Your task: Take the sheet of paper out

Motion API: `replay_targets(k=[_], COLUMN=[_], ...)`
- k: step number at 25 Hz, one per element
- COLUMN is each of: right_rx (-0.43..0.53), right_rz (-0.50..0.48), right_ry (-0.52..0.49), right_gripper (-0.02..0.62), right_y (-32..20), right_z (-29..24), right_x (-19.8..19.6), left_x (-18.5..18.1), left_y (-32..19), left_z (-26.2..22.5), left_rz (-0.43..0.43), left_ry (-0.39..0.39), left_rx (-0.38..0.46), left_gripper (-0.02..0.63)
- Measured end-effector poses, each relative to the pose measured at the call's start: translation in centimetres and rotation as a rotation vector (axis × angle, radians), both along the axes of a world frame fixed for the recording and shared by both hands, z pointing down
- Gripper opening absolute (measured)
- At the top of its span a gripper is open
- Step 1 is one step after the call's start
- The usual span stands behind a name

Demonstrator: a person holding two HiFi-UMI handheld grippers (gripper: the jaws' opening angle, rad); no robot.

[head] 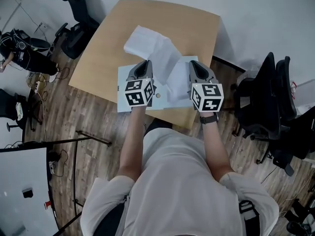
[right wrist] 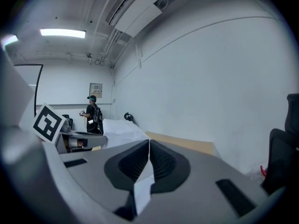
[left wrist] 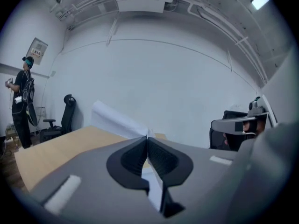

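Head view looks down on a tan table [head: 103,48] standing on a wood floor [head: 93,127], with dark chairs at far left [head: 78,21] and at right [head: 268,100]. On the near part of the table lies a pale folder [head: 124,102], flat, reaching almost to the near edge. Over it hangs the paper [head: 150,45], a white sheet, creased and bowed, running from between the two grippers toward the far left of the table. Whether its near edge is clear of the folder cannot be told.

The left gripper [head: 145,64] and the right gripper [head: 193,64] sit side by side above the folder, one at each side of the sheet, both pointing away from the person.

In the left gripper view the jaws are pressed together on the paper [left wrist: 117,118], which shows beyond the tips and again below the pads. The right gripper view shows the same: jaws closed, pinching the paper [right wrist: 142,185], with the left gripper's marker cube at left. A person [right wrist: 93,118] stands by the far wall.
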State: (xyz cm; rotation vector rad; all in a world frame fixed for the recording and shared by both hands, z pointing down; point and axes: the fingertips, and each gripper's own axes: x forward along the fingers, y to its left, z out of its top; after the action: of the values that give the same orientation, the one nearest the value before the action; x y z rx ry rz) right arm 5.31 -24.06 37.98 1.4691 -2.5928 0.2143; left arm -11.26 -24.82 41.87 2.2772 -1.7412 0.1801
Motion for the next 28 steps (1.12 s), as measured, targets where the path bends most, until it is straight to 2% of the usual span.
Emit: replay_targets(k=[7,11,28], right_rx=[0.104,0.142,0.144], right_rz=[0.010,0.019,0.039], right_ry=[0.012,0.019,0.012], right_gripper=[0.012,0.012,0.012], right_y=[0.1,0.1,-0.6], right_z=[-4.2,-5.5,-5.3], right_x=[0.3,1.0,3.5], left_x=[2.3,3.5,5.8], left_y=[0.0,-0.3,-1.4], left_z=[-6.8,-8.8,-8.4], left_rz=[0.024,0.037,0.059], left_ry=[-0.102,-0.115,-0.081], left_rx=[0.158,0.201,0.185], left_gripper=[0.015,0.015,0.014])
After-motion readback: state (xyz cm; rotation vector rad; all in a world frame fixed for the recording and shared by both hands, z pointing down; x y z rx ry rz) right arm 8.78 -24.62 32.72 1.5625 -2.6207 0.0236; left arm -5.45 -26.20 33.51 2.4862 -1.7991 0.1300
